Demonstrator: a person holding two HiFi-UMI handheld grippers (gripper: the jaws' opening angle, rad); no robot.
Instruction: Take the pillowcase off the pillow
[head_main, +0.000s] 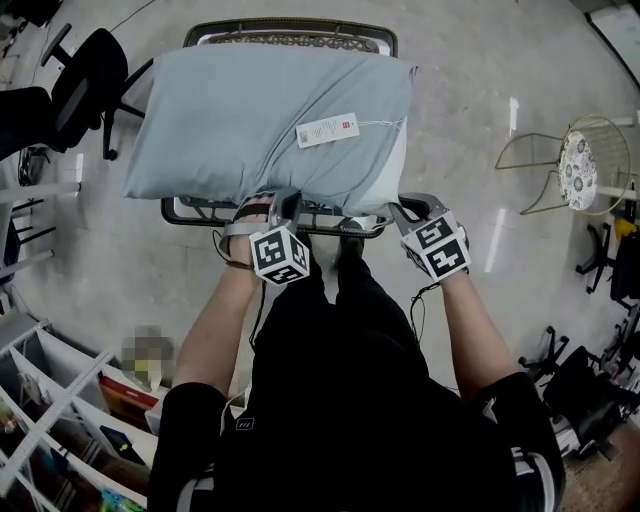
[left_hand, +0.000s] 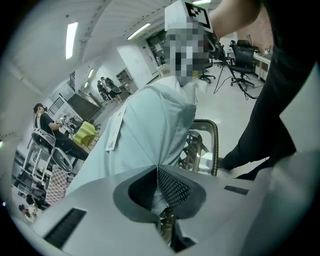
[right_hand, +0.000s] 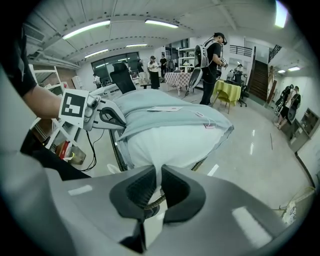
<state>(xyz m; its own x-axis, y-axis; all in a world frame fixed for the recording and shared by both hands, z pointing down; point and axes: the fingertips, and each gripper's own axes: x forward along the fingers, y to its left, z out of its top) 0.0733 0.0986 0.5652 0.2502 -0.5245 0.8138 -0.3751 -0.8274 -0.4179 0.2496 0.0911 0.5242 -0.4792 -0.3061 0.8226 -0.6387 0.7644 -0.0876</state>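
A pillow in a pale blue pillowcase (head_main: 270, 110) lies on a metal-framed seat (head_main: 290, 30), a white label (head_main: 327, 130) on top. At its near right corner the white pillow (head_main: 397, 165) shows bare. My left gripper (head_main: 288, 205) is at the near edge, shut on a fold of the pillowcase (left_hand: 145, 135); its jaws (left_hand: 158, 170) pinch the blue cloth. My right gripper (head_main: 400, 212) is at the bare corner. In the right gripper view its jaws (right_hand: 159, 175) are shut on the white pillow (right_hand: 170, 142), with the pillowcase (right_hand: 165, 117) pulled back above it.
Black office chairs (head_main: 90, 70) stand at the far left and a gold wire chair (head_main: 585, 165) at the right. White shelving (head_main: 50, 400) is at the lower left. The person's legs are against the seat's near rail (head_main: 200, 215). People (right_hand: 212, 55) stand in the background.
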